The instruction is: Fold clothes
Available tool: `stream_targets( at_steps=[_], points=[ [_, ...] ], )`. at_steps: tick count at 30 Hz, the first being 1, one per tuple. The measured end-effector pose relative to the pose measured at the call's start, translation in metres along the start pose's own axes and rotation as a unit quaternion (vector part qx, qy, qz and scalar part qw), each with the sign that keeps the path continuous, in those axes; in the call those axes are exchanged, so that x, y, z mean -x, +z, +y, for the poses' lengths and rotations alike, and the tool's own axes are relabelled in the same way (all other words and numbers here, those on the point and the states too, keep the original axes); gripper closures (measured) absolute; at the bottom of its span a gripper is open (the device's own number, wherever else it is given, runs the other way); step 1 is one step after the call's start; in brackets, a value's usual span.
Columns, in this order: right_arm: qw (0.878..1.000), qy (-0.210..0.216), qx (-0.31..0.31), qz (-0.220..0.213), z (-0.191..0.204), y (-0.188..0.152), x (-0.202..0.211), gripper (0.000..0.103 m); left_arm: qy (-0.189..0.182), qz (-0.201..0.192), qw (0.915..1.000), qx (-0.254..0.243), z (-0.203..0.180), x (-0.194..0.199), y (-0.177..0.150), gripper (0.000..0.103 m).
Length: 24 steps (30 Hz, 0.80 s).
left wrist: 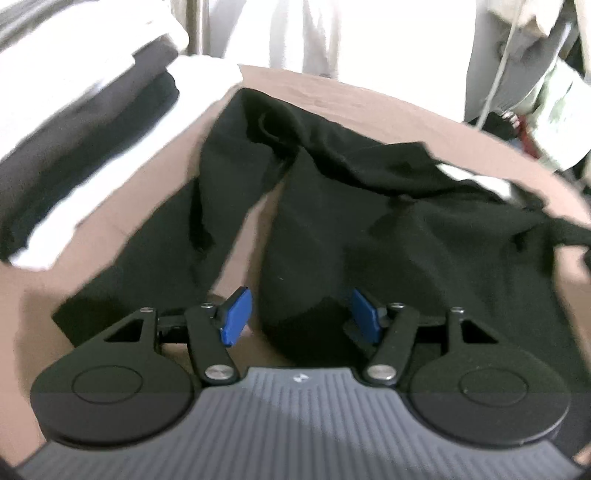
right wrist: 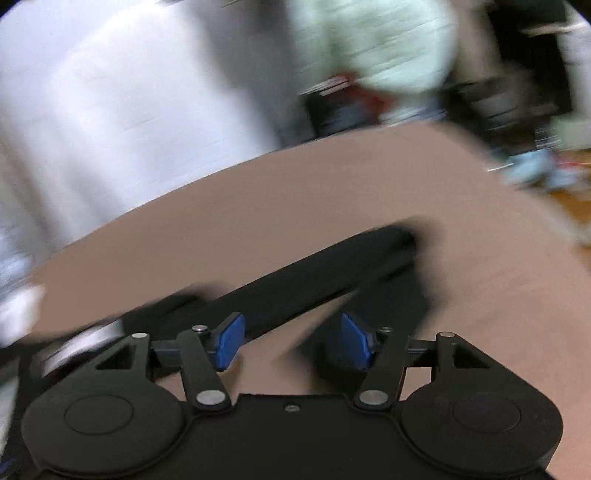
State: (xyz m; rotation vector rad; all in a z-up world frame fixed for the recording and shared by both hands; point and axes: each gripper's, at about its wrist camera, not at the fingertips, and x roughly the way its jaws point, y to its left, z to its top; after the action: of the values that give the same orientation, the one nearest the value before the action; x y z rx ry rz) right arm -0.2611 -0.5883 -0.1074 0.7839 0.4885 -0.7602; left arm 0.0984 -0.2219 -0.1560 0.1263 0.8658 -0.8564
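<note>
A black garment (left wrist: 332, 206) lies spread and rumpled on the brown table (left wrist: 369, 103), a long sleeve running toward the near left and a white label showing at its right. My left gripper (left wrist: 301, 314) is open just above the garment's near edge, cloth lying between the blue pads (left wrist: 236, 314) but not clamped. In the blurred right wrist view a black strip of the garment (right wrist: 314, 277) crosses the brown table (right wrist: 258, 206). My right gripper (right wrist: 291, 341) is open over it, holding nothing.
A stack of folded white and dark clothes (left wrist: 85, 110) sits at the table's far left. Pale hanging fabric (left wrist: 303, 33) and clutter (left wrist: 554, 110) stand behind the table. A pale green bundle (right wrist: 380, 44) and dark objects lie beyond the table's far edge.
</note>
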Motion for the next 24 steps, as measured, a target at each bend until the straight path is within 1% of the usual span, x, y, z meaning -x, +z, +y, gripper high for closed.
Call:
stream_targets(
  at_steps=[1, 3, 4, 6, 7, 8, 9, 10, 11, 12, 13, 14, 15, 16, 17, 18, 19, 20, 21, 22, 23, 24],
  points=[
    [0.999, 0.045, -0.008, 0.020, 0.003, -0.004, 0.000, 0.039, -0.016, 0.010, 0.9998, 0.006, 0.000, 0.005, 0.002, 0.043],
    [0.990, 0.115, -0.010, 0.082, 0.018, -0.024, -0.006, 0.039, -0.008, 0.004, 0.9997, -0.025, -0.008, 0.016, 0.000, 0.043],
    [0.987, 0.125, -0.003, 0.104, 0.023, -0.032, -0.009, 0.039, -0.002, 0.000, 0.9991, -0.041, -0.012, 0.022, -0.001, 0.043],
    [0.981, 0.130, 0.016, 0.141, 0.032, -0.048, -0.014, 0.039, -0.008, 0.009, 0.9988, -0.048, -0.013, 0.022, -0.007, 0.041],
    [0.981, 0.117, 0.029, 0.150, 0.035, -0.053, -0.015, 0.039, -0.012, 0.014, 0.9986, -0.050, -0.013, 0.022, -0.010, 0.039],
    [0.982, 0.099, 0.044, 0.156, 0.038, -0.058, -0.016, 0.039, -0.015, 0.019, 0.9983, -0.052, -0.013, 0.022, -0.013, 0.030],
    [0.982, 0.081, 0.058, 0.163, 0.041, -0.063, -0.016, 0.039, -0.016, 0.045, 0.9985, -0.028, -0.009, 0.013, -0.016, 0.016],
    [0.979, 0.076, 0.053, 0.179, 0.038, -0.069, -0.018, 0.039, -0.016, 0.075, 0.9971, 0.001, -0.005, 0.002, -0.018, 0.010],
    [0.976, 0.075, 0.042, 0.199, 0.033, -0.076, -0.019, 0.039, -0.017, 0.104, 0.9940, 0.030, 0.000, -0.008, -0.021, 0.010],
    [0.973, 0.074, 0.031, 0.218, 0.028, -0.083, -0.021, 0.039, -0.014, 0.110, 0.9931, 0.038, -0.002, -0.014, -0.020, 0.013],
    [0.968, 0.073, 0.021, 0.237, 0.023, -0.090, -0.022, 0.039, -0.010, 0.113, 0.9926, 0.044, -0.004, -0.019, -0.018, 0.021],
    [0.964, 0.072, 0.010, 0.256, 0.019, -0.097, -0.023, 0.039, -0.015, 0.105, 0.9939, 0.031, -0.012, -0.019, -0.013, 0.056],
    [0.960, 0.061, 0.013, 0.273, 0.017, -0.108, -0.026, 0.039, -0.020, 0.095, 0.9952, 0.016, -0.021, -0.019, -0.007, 0.081],
    [0.959, 0.053, 0.027, 0.276, 0.018, -0.117, -0.028, 0.039, -0.026, 0.084, 0.9961, 0.000, -0.030, -0.018, -0.001, 0.083],
    [0.960, 0.051, 0.049, 0.273, 0.023, -0.121, -0.026, 0.038, -0.032, 0.074, 0.9966, -0.016, -0.038, -0.018, 0.006, 0.091],
    [0.959, 0.050, 0.074, 0.267, 0.030, -0.124, -0.024, 0.038, -0.032, 0.055, 0.9974, -0.035, -0.049, -0.018, 0.012, 0.093],
    [0.960, 0.063, 0.099, 0.256, 0.035, -0.123, -0.024, 0.061, -0.031, 0.035, 0.9975, -0.054, -0.059, -0.018, 0.019, 0.093],
    [0.959, 0.077, 0.119, 0.246, 0.040, -0.121, -0.025, 0.098, -0.030, 0.015, 0.9968, -0.073, -0.070, -0.017, 0.025, 0.093],
    [0.961, 0.087, 0.118, 0.234, 0.039, -0.117, -0.028, 0.097, -0.029, -0.006, 0.9953, -0.093, -0.080, -0.017, 0.032, 0.093],
    [0.964, 0.096, 0.112, 0.221, 0.038, -0.113, -0.032, 0.097, -0.030, -0.017, 0.9939, -0.104, -0.088, -0.021, 0.037, 0.092],
    [0.967, 0.105, 0.106, 0.208, 0.036, -0.109, -0.036, 0.098, -0.031, -0.027, 0.9925, -0.115, -0.096, -0.025, 0.043, 0.087],
    [0.972, 0.103, 0.094, 0.188, 0.032, -0.100, -0.039, 0.098, -0.023, -0.032, 0.9918, -0.121, -0.102, -0.030, 0.047, 0.084]
  ],
)
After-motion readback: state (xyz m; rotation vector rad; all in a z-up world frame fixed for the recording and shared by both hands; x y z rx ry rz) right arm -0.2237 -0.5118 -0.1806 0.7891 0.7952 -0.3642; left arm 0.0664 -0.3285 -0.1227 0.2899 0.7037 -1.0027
